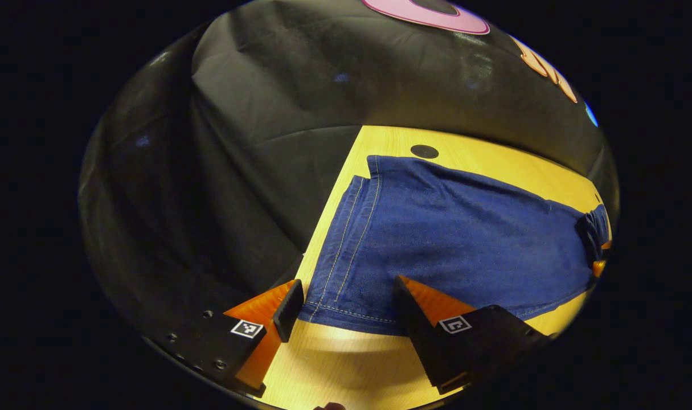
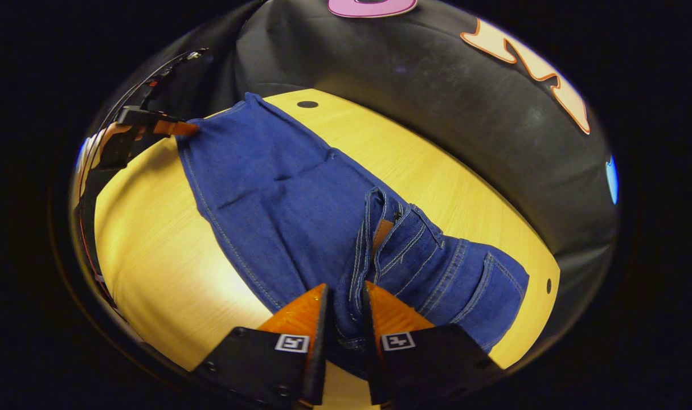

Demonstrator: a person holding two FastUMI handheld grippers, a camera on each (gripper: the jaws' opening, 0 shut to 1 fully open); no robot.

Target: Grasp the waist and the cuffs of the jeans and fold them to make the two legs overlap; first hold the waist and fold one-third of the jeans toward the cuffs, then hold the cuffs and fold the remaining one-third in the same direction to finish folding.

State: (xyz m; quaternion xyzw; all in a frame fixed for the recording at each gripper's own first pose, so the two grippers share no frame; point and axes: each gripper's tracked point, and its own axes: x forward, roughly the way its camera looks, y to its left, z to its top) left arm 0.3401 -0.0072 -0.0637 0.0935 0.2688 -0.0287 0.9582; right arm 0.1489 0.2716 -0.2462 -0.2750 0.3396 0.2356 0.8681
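Leftmost, left gripper [image 1: 346,304] spread wide, released, its fingers straddling the cuff end of the jeans [image 1: 454,239]. Jeans lie flat along the wooden table [image 2: 152,250], legs overlapped. Rightward, right gripper [image 2: 344,310] clenched on the bunched waistband [image 2: 374,250], both fingers pressing denim near the table's near edge.

No readable txt; jeans [image 2: 289,199] patch too small to tell.
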